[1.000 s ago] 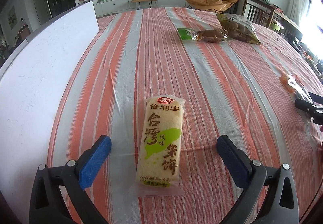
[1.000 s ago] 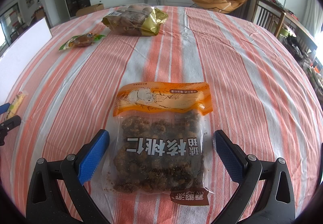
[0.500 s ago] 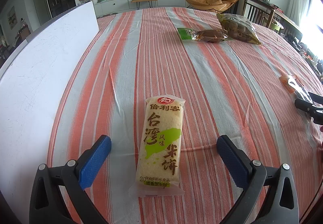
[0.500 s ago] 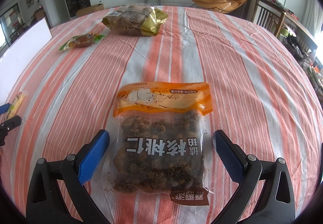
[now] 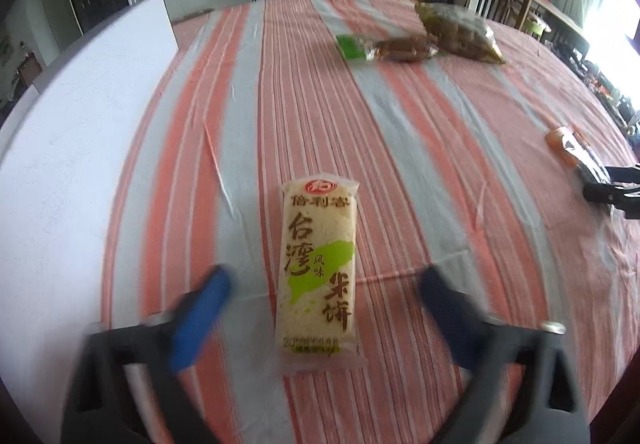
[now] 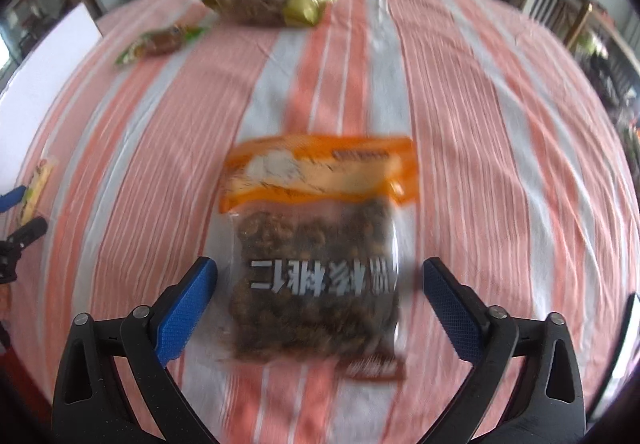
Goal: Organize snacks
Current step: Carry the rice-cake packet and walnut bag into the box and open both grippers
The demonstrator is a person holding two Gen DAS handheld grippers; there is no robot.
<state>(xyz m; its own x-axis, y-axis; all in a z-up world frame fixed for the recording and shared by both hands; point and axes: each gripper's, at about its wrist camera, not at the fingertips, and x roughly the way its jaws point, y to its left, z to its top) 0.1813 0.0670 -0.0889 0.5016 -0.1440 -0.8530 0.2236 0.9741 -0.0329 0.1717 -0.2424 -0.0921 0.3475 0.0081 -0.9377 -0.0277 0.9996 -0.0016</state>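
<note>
Both sets of jaws have narrowed since the earlier frames and are closing — not yet touching. Squeeze each packet mid-length, evenly. The rice cracker packet (image 5: 318,268) lies on the bench (image 5: 420,148) between the left hand-held gripper (image 5: 322,298); the walnut bag (image 6: 316,256) between the right hand-held gripper (image 6: 318,288).

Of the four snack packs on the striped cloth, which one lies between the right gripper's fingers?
The walnut bag with the orange top band. The yellow rice-cracker pack sits by the left gripper; the other two packs lie far off.
</note>
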